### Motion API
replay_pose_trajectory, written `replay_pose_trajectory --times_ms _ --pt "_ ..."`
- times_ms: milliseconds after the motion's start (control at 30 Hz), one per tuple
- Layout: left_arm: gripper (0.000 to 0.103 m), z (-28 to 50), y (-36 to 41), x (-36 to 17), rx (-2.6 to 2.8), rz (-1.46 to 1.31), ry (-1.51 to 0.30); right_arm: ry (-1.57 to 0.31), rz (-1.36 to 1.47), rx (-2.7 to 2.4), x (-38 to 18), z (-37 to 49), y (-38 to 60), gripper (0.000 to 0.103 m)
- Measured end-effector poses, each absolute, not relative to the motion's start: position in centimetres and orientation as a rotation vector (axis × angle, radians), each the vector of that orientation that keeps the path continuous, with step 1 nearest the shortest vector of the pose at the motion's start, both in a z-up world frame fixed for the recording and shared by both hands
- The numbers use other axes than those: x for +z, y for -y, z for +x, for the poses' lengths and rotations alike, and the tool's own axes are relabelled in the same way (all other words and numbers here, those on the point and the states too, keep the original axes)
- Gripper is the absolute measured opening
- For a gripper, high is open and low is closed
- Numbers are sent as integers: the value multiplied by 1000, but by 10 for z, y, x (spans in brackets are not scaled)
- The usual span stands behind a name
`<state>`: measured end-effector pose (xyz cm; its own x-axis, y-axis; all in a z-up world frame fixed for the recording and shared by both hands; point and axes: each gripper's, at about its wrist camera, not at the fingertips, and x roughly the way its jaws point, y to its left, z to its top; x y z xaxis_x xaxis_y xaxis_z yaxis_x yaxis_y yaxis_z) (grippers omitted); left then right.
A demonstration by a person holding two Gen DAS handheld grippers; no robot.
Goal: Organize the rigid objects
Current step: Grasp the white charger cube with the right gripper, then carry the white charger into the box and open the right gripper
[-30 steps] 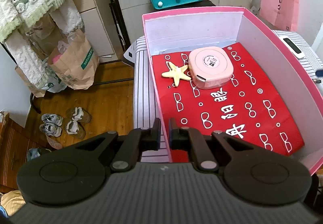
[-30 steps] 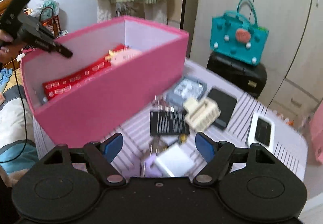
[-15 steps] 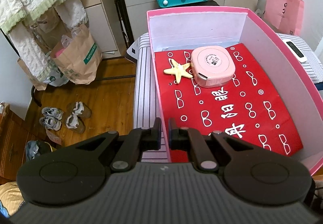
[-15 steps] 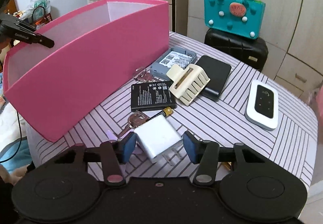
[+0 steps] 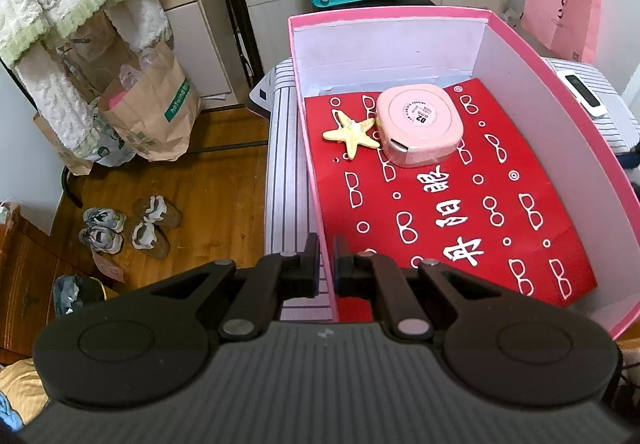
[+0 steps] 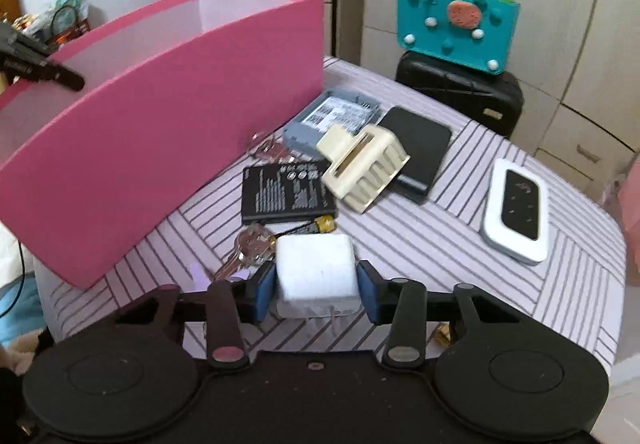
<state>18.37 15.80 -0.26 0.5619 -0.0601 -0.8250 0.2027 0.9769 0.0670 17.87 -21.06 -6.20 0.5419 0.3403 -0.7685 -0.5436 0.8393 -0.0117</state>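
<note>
right gripper (image 6: 316,290) closing, white charger (image 6: 316,274) squarely between pads, prongs toward camera, near table's front edge | left gripper (image 5: 327,264) clamped on pink box (image 5: 560,115) near wall | box lies left of charger, across table (image 6: 460,244)

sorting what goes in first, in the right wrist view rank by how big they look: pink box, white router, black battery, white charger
1. pink box, by far the largest.
2. black battery.
3. white router, close to the battery, so unsure.
4. white charger, smallest-looking though nearest the camera.
</note>
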Motion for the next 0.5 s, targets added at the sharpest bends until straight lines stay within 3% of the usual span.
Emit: replay_pose_trajectory --times_ms 500 --pt "6 180 -159 0 -176 168 -953 -699 -184 645 15 183 185 49"
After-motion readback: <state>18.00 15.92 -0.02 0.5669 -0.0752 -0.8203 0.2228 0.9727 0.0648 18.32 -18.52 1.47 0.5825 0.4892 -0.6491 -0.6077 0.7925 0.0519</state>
